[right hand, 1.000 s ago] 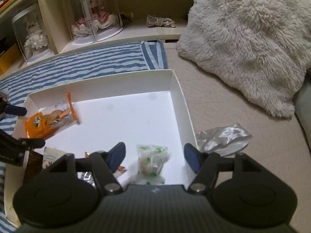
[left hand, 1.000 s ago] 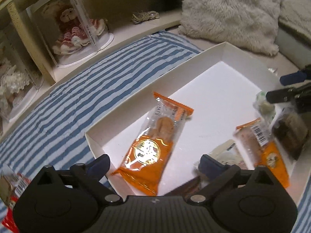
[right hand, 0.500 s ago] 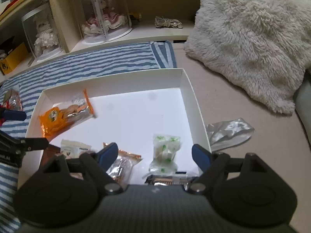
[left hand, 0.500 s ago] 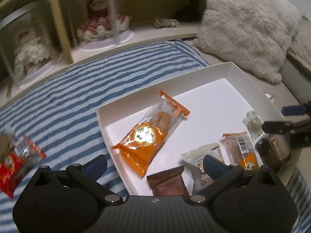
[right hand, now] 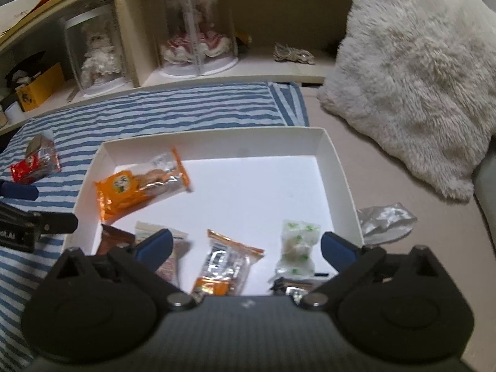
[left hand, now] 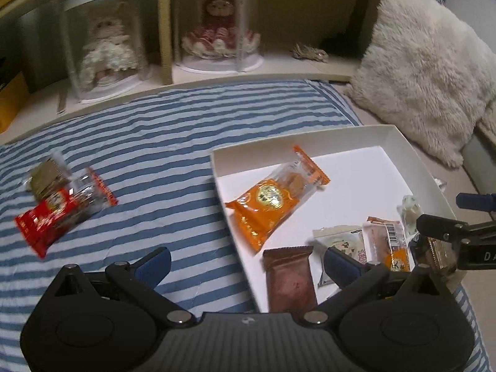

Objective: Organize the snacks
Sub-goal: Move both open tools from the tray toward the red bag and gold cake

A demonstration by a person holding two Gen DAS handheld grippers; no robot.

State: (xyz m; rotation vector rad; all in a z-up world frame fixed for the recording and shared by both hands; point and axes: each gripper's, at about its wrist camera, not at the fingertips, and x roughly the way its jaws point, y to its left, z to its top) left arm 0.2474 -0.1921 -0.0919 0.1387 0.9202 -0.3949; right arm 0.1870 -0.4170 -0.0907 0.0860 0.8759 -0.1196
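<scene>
Snacks: roughly six in white box (right hand: 341, 167), two outside; both grippers' fingers wide.

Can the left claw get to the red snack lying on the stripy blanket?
Probably yes. The red snack lies out on the striped blanket, outside the white box, with only a brownish packet touching it behind. The left claw is open, and nothing sits between them.
</scene>
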